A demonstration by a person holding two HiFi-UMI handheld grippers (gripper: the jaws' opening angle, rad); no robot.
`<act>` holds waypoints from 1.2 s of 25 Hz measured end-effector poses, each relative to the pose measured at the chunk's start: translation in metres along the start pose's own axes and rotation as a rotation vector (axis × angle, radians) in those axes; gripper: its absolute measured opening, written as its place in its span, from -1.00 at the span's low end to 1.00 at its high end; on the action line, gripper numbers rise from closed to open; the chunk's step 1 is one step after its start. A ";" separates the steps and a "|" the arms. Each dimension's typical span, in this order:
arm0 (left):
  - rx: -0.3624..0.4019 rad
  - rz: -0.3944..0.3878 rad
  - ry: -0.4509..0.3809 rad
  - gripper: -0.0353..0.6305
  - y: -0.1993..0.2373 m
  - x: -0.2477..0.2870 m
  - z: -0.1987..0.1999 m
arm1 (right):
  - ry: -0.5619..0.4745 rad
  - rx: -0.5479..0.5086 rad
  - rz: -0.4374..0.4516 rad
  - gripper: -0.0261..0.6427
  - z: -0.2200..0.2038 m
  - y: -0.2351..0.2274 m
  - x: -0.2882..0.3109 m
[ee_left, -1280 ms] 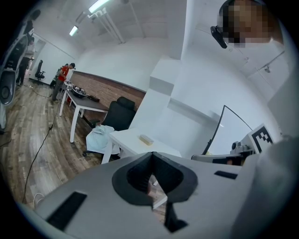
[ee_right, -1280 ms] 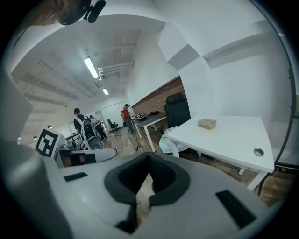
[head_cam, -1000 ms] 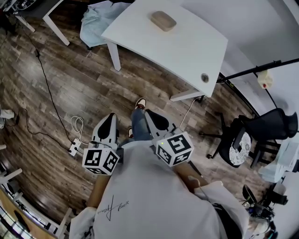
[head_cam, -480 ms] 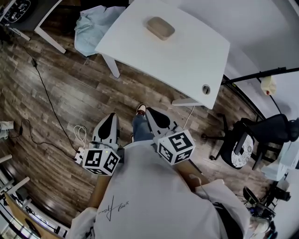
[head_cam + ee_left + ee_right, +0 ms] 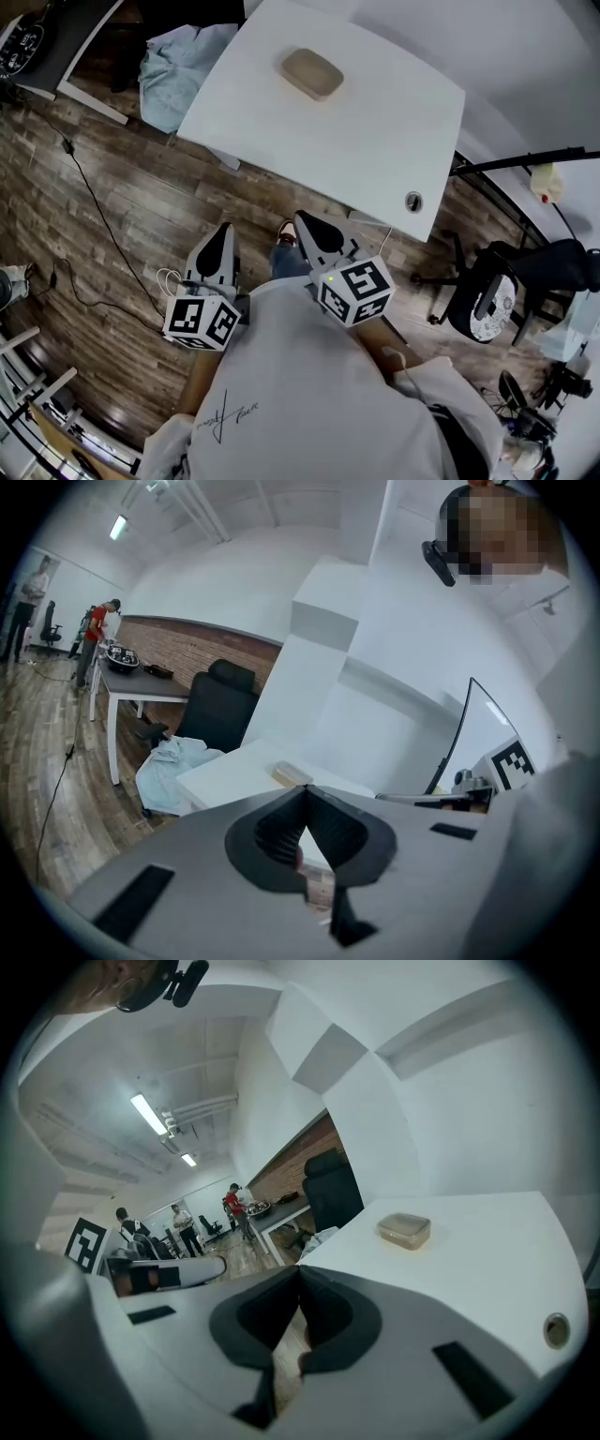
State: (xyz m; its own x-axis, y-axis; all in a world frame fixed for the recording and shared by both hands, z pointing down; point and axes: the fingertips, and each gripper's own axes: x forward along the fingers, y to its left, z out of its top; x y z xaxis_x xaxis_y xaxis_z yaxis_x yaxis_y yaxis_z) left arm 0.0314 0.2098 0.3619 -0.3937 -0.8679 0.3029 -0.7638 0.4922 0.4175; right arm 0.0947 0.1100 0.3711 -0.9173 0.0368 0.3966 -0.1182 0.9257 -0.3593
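Left gripper and right gripper: jaws pressed together, empty. Near edge of the white table just ahead; tan box far beyond; wood floor spreads leftward.

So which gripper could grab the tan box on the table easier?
Probably the right gripper: its shut tip is nearer the white table and roughly in line with the tan box. The left gripper hangs over the floor, farther off.

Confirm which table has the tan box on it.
The white table, the near one with a cable hole by its corner; the tan box sits on its far side. The dark-topped table at far left lacks one.
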 end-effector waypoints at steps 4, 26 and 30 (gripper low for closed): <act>0.021 -0.011 0.004 -0.87 -0.002 0.029 0.012 | -0.022 0.023 0.004 -0.89 0.014 -0.022 0.014; 0.023 -0.160 0.043 -0.87 -0.005 0.136 0.059 | -0.141 0.160 -0.146 -0.89 0.053 -0.105 0.039; 0.042 -0.210 0.069 -0.87 0.000 0.164 0.075 | -0.157 0.189 -0.184 -0.89 0.066 -0.118 0.055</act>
State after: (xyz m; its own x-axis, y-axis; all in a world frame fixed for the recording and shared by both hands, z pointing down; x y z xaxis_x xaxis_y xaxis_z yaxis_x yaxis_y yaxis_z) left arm -0.0714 0.0623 0.3478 -0.1892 -0.9436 0.2717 -0.8467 0.2969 0.4416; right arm 0.0334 -0.0216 0.3797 -0.9195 -0.1974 0.3399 -0.3433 0.8245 -0.4498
